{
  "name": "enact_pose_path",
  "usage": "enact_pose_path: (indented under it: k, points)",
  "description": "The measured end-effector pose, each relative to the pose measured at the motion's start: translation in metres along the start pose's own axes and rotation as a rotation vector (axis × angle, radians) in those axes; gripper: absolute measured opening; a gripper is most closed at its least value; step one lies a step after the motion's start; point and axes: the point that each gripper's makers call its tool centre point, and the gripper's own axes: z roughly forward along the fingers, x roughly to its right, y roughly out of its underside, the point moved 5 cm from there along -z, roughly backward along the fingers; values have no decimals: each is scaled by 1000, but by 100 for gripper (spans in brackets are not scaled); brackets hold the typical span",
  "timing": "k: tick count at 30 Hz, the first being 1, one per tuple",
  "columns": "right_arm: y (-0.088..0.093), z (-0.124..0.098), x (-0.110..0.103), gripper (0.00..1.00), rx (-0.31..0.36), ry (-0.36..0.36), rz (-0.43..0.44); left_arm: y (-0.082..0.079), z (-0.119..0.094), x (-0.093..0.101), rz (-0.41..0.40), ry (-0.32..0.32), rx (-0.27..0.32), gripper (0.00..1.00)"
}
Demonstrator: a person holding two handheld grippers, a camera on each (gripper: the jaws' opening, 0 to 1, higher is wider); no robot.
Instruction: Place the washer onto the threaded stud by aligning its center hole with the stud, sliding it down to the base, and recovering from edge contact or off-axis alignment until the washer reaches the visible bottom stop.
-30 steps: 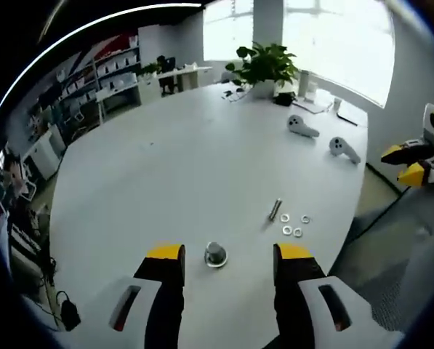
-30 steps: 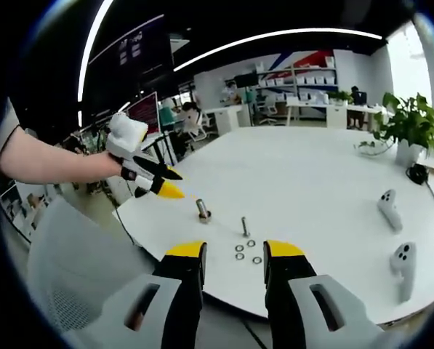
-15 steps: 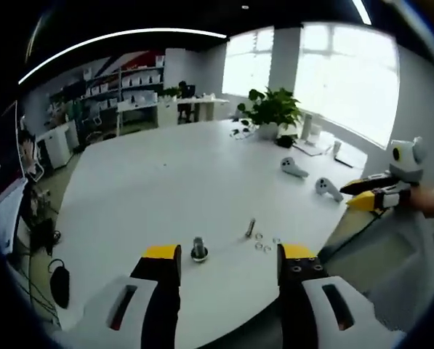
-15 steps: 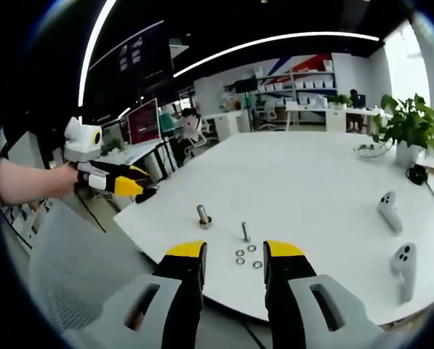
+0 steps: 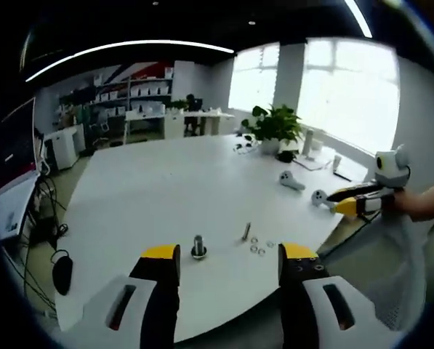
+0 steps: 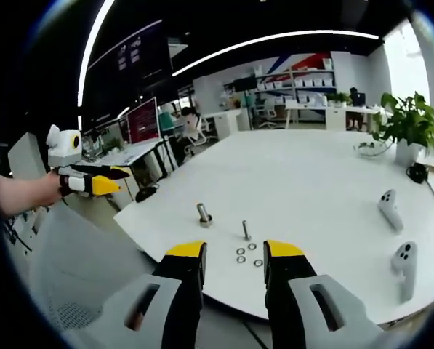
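A short threaded stud [image 5: 198, 247] stands upright on its round base near the front edge of the white table [image 5: 151, 189]. Right of it lie a loose bolt [image 5: 246, 231] and several washers [image 5: 257, 248]. My left gripper [image 5: 230, 254] is open and empty, hovering short of the table edge. In the right gripper view the stud [image 6: 203, 214], bolt [image 6: 246, 230] and washers [image 6: 246, 254] sit just beyond my open, empty right gripper [image 6: 234, 253]. A hand holds the left gripper [image 6: 104, 185] far left, off the table; the right gripper [image 5: 347, 206] appears at right.
Two white controllers [image 5: 289, 180] [image 6: 387, 207] lie further along the table, with a potted plant [image 5: 275, 127] and small items at the far end. A grey mesh chair back [image 6: 71, 276] stands below the near table edge. Shelves and desks line the room behind.
The left gripper has drawn back and away from the stud, out past the table edge. The right gripper has stayed where it was. Stud, bolt and washers have not moved.
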Motion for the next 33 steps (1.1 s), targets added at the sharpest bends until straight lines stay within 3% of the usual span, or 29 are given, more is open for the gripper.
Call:
enact_pose_path:
  k: [3,8,11,15,22,28,31,33]
  points:
    - [4,3,-2,33,-39,-10,-13,0,-5,3,-2,10,20,53]
    - [4,1,0,33,-31,-1,3,3,-9,2,-6,-2,71,52]
    - [6,2,-4,34,-43,-18,-18,6,-8,2,1,-22,55,48]
    - [8,3,-5,34,-61,-22,-17,9,-8,4,148,-71,35,39]
    - [11,4,-8,35,-93,-41,-27,11,-6,11,135,-14,28,40]
    - [10,6,-11,36,-96,-65,-20,14,-4,11,151,-18,3,41]
    - [21,10,-18,39,-183,-132,-24,16,-4,11,160,-20,-4,41]
    - [23,12,-20,42,-204,-155,-19,20,-3,11,181,-19,-24,41]
